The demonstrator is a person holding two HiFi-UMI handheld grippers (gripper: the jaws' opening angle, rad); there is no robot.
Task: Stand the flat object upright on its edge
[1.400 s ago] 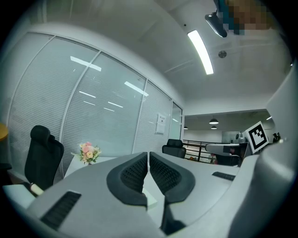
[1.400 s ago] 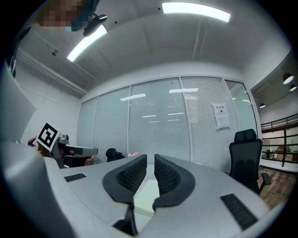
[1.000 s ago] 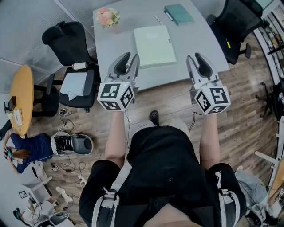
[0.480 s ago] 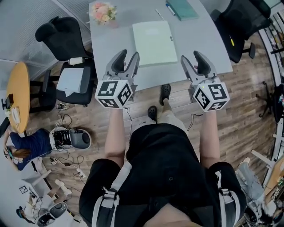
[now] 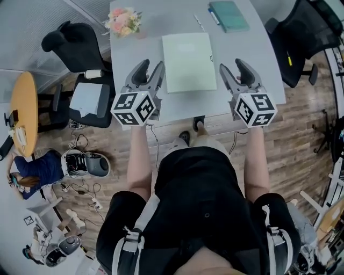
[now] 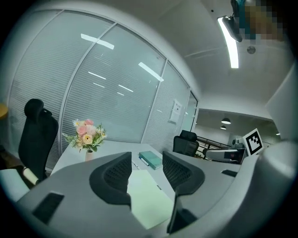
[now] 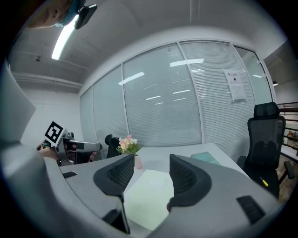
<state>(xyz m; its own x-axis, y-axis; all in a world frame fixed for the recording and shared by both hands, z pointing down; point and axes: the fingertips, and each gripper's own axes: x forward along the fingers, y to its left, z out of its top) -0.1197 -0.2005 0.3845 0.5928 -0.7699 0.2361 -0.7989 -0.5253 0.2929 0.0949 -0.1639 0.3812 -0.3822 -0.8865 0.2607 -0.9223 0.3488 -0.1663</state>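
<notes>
The flat object (image 5: 188,62), a pale green folder-like pad, lies flat on the grey tabletop (image 5: 131,53) in the upper middle of the head view, its long sides running up the frame. The left hand-held gripper (image 5: 152,69) hangs just left of the pad's lower part. The right hand-held gripper (image 5: 233,67) hangs just right of it. Both are over the near part of the tabletop and apart from the pad.

Each gripper's jaws have just been opening and stand spread, with nothing clasped between them (in each gripper view the green pad shows only beyond the gap, farther along the tabletop).

Toward the top of the frame lies a teal book (image 5: 229,15) with a pen (image 5: 198,22) to its left. A small vase of pink and yellow flowers (image 5: 122,21) stands near the tabletop's upper left corner. A black office chair (image 5: 75,43) sits at the upper left, and another is at the upper right.
</notes>
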